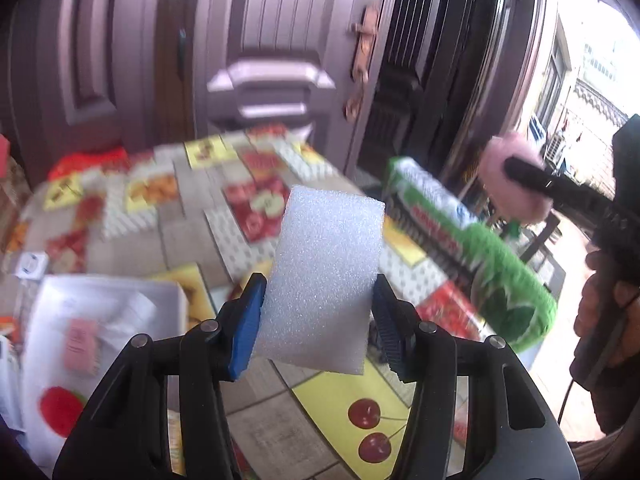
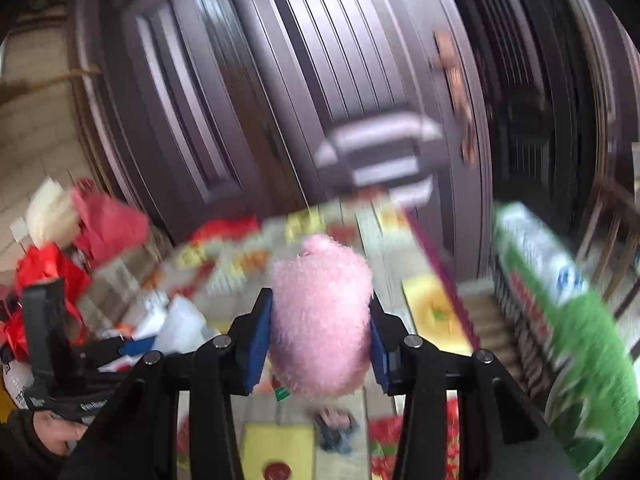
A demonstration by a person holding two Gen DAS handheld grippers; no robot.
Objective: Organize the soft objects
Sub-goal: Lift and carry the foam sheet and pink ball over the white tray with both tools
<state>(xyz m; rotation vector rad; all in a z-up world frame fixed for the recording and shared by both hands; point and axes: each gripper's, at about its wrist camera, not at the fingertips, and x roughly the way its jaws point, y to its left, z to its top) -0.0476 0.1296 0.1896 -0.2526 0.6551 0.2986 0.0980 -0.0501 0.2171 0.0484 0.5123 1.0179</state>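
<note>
Left gripper [image 1: 316, 316]: closed on the foam [image 1: 324, 280], one blue pad on each side.
Foam: white block, tilted a bit, held up above the table [image 1: 192, 236].
Right gripper [image 2: 320, 332]: closed on the pink toy [image 2: 320, 320], squeezing both sides.
Pink toy: fluffy, round, up in the air over the table; also seen far right in the left view [image 1: 510, 178].
Table: covered with a fruit cloth of apples and cherries.
Green pack [image 1: 468, 240]: long, on the right side of the table, past the foam.
White tray [image 1: 108, 320]: low on the left, with a pink card inside.
Red bags [image 2: 80, 248]: on the left edge, blurry.
Door [image 1: 260, 40]: brown, closed, behind the table.
</note>
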